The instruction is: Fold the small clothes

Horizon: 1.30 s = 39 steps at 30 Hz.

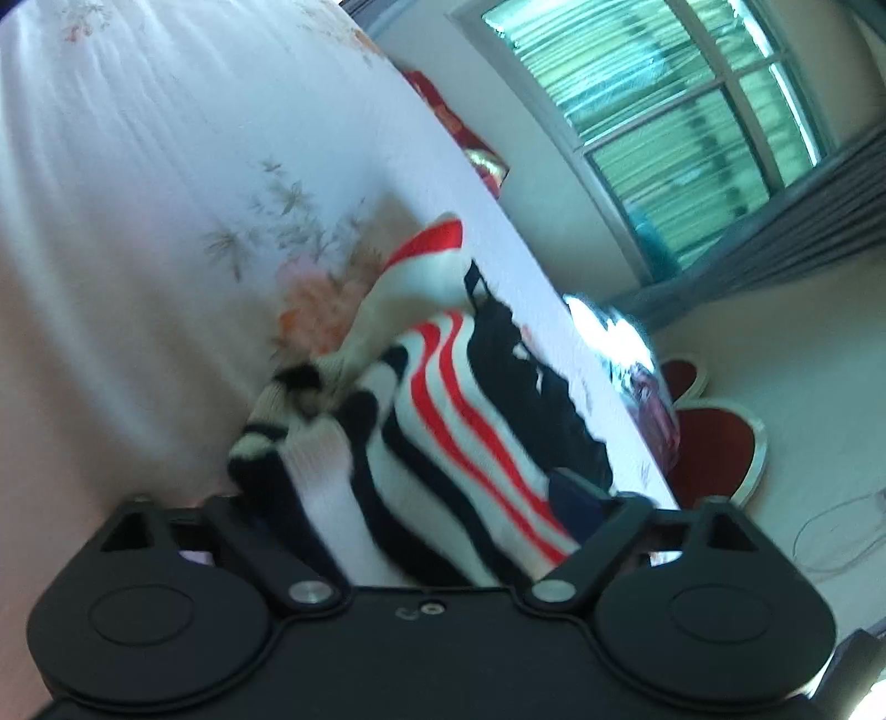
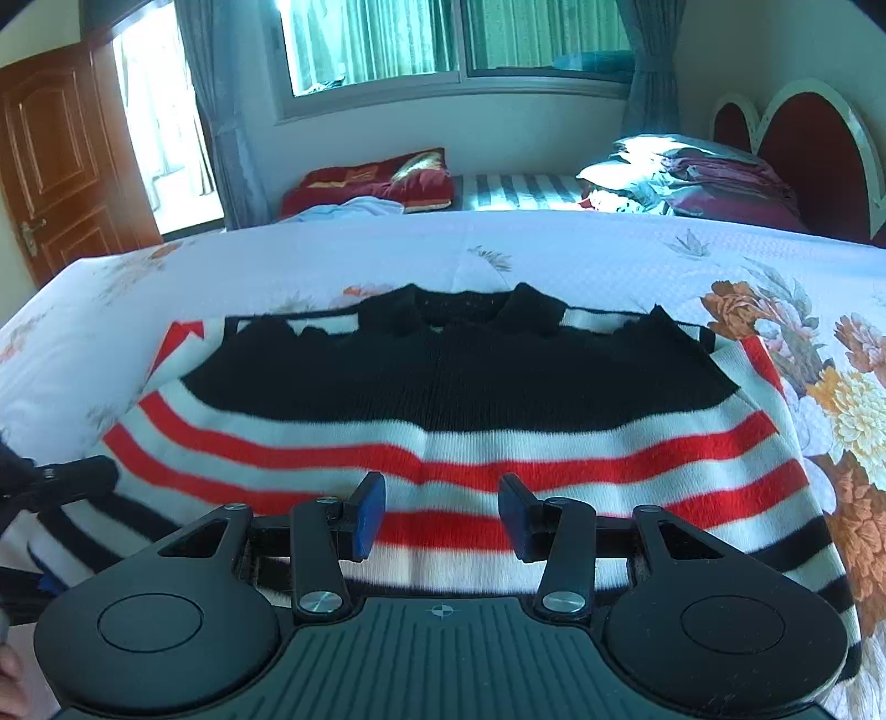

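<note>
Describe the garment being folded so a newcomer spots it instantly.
On the white floral-print bedspread, just ahead of the right hand-held gripper, lies a knitted sweater. Unlike the crumpled bedding by the red headboard, it has a solid black top and red, white and black stripes.

Floral bedspread (image 2: 720,260) over bed, wide window (image 2: 459,39) with grey curtains (image 2: 205,111), brown wooden door (image 2: 55,160), red heart-shaped headboard (image 2: 803,133), daylight

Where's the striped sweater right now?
The striped sweater lies spread on the floral bedspread, directly ahead of the open right gripper in the right wrist view.
</note>
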Each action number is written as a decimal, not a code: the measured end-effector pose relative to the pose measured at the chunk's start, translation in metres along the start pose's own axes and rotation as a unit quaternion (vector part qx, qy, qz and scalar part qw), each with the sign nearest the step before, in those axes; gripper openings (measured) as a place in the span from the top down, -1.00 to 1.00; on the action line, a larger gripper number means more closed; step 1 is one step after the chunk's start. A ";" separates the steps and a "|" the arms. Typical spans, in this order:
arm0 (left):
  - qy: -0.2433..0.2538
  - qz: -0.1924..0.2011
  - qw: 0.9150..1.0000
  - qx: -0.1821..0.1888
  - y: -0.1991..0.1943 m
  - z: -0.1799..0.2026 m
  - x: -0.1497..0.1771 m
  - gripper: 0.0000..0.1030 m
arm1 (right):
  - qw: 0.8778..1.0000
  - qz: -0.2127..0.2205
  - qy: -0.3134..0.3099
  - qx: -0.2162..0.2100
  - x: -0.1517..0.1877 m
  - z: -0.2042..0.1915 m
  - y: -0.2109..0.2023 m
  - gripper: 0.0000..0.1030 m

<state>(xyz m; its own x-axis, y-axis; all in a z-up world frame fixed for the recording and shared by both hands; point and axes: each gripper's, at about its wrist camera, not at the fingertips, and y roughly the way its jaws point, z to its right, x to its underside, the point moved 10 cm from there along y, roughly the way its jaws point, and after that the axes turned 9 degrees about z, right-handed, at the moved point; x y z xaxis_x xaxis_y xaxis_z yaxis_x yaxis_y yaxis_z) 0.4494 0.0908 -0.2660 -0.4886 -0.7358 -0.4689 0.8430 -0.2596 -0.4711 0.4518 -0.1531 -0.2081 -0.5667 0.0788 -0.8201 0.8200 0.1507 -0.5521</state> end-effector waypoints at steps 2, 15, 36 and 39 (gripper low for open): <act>-0.029 0.001 1.000 -0.003 0.009 -0.008 -0.001 0.18 | 1.000 0.005 -0.004 0.006 -0.003 0.000 0.005 0.13; 0.060 0.058 0.997 0.002 -0.011 0.037 -0.010 0.68 | 1.000 -0.003 -0.005 -0.027 0.002 0.017 0.014 0.12; 0.458 -0.067 0.880 0.109 0.027 0.223 0.216 0.49 | 0.993 0.028 0.103 0.047 -0.011 0.212 -0.065 0.12; 0.478 -0.067 0.868 0.118 0.013 0.223 0.221 -0.06 | 0.992 0.029 0.120 0.017 -0.020 0.211 -0.070 0.12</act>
<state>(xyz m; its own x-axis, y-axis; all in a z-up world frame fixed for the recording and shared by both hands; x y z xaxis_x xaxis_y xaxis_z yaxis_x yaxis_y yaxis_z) 0.4028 -0.2152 -0.2092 -0.4536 0.1367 -0.8806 0.7319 -0.5066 -0.4557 0.4228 -0.3729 -0.1852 -0.5174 0.3189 -0.7941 0.8520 0.1056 -0.5128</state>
